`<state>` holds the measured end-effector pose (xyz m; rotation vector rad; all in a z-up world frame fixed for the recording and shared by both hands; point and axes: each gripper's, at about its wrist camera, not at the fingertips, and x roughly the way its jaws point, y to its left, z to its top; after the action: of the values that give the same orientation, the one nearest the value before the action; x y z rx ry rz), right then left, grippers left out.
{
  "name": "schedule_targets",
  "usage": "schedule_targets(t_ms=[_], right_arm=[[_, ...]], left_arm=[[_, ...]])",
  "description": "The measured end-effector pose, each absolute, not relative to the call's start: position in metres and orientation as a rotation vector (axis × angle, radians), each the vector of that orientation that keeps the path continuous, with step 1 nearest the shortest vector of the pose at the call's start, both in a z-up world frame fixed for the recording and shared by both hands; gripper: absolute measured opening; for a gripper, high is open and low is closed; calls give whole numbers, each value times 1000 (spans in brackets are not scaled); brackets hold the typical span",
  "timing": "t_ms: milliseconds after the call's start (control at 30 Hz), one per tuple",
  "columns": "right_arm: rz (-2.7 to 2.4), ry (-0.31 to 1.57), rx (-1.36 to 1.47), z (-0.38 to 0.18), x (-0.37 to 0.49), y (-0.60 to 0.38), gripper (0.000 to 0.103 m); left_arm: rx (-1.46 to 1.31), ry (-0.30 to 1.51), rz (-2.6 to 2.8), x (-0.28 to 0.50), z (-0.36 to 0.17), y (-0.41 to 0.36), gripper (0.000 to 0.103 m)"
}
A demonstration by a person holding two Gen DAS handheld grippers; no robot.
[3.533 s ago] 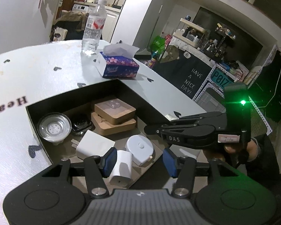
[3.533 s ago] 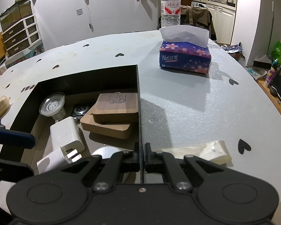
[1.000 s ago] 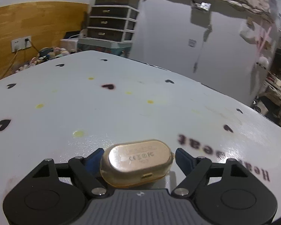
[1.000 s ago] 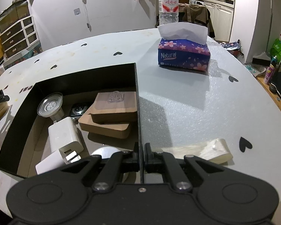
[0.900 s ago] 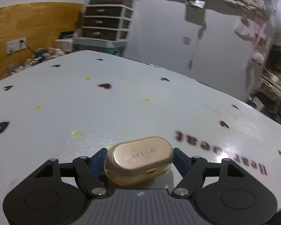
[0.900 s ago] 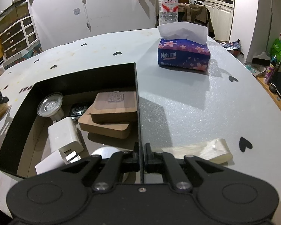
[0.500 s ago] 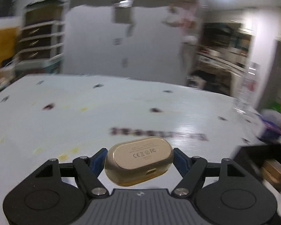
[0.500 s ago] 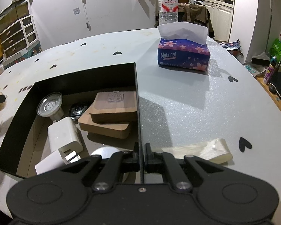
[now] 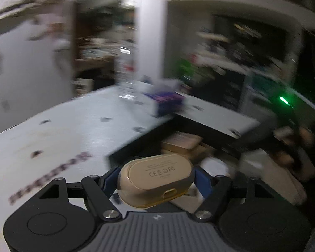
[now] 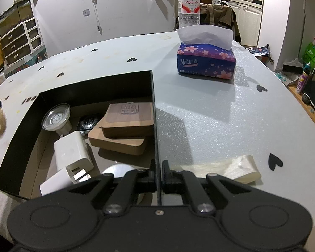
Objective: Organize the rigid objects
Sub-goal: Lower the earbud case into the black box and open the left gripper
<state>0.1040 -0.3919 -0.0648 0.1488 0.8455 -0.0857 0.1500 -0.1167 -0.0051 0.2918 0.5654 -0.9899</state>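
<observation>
Gold earbud case [image 9: 155,180] is clamped in my left tongs [image 9: 155,181], lifted off the table [image 10: 210,113], underside up with print and a port facing me. It hangs just short of the near-left corner of the black box [image 10: 151,84]; in the right wrist view it shows as a blurred gold blob at the far left edge.

My right tongs [image 10: 158,174] are pinched narrow on the box's right wall, holding it.

Inside the box: two stacked tan cases [image 10: 124,130], white charger [image 10: 73,153], a second white plug [image 10: 58,178] near it, clear round cap [image 10: 56,119], a dark round piece [image 10: 88,122], a white round thing [image 10: 119,171] partly hidden under my right tongs.

Step looks like carry-to-box. Next move calls for bringing the case over a free patch of floor, likely the near-left part, lowering it, then opening.

Left view is heavily motion-blurred; box contents are smeared there. Outside the box: tissue pack [image 10: 205,63], water bottle [image 10: 189,4] behind it, pale tape strip [image 10: 226,169] near right.
</observation>
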Motion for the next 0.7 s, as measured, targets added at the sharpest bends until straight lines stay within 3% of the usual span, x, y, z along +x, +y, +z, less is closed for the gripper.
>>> schedule_targets(t_ms=[700], right_arm=[[-89, 847, 154, -65, 104, -392, 4]], left_arm=[[558, 766, -1413, 196, -26, -173, 75]])
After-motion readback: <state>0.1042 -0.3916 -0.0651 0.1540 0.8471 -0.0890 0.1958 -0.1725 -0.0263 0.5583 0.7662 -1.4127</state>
